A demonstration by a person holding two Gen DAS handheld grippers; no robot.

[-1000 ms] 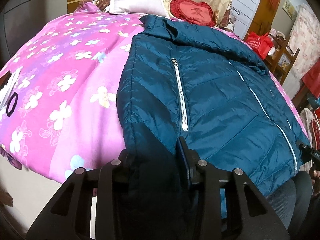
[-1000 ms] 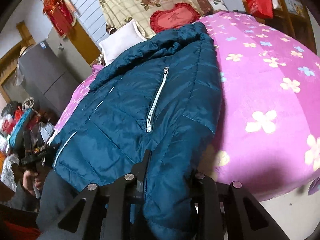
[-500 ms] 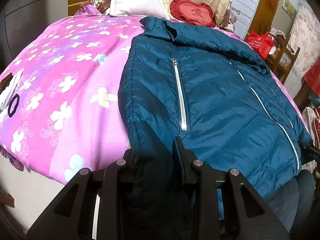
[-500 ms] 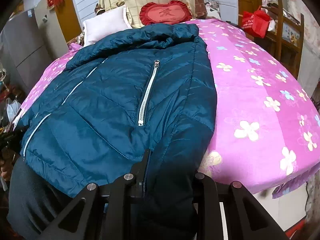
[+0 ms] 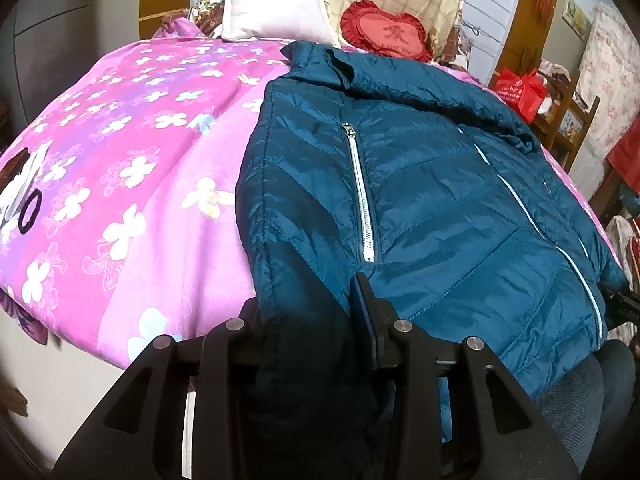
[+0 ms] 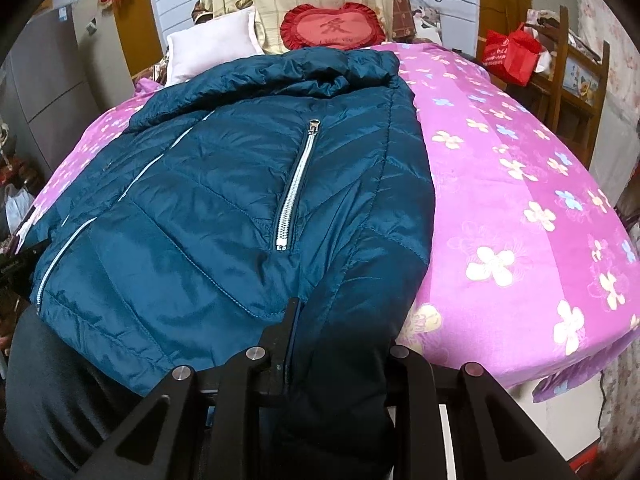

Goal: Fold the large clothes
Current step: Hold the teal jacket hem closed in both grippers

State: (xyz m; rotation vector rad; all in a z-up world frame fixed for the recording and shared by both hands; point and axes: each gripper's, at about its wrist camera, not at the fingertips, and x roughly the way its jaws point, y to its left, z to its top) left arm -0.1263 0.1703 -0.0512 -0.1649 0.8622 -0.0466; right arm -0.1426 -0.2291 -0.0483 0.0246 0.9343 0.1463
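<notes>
A teal puffer jacket (image 5: 440, 200) lies front up on the pink flowered bed cover (image 5: 120, 160), collar toward the pillows and hem over the near edge. My left gripper (image 5: 308, 300) has the jacket's left sleeve bunched between its fingers; its jaws are opening slightly, and the right finger (image 5: 362, 300) still presses the fabric. In the right wrist view the jacket (image 6: 220, 200) fills the left half. There my right gripper (image 6: 340, 320) is shut on the other sleeve's dark cuff end, which covers the right finger.
A white pillow (image 5: 276, 12) and a red heart cushion (image 5: 386, 36) sit at the bed's head. A red bag (image 6: 508, 56) hangs on a wooden rack (image 6: 568, 80) to the right. A black hair tie (image 5: 30, 212) lies at the cover's left. A person's dark trousers (image 6: 52, 380) press against the near edge.
The right gripper has rolled and swung a little sideways with its sleeve, so the jacket now appears level and centred. The left gripper has stayed put on its sleeve.
</notes>
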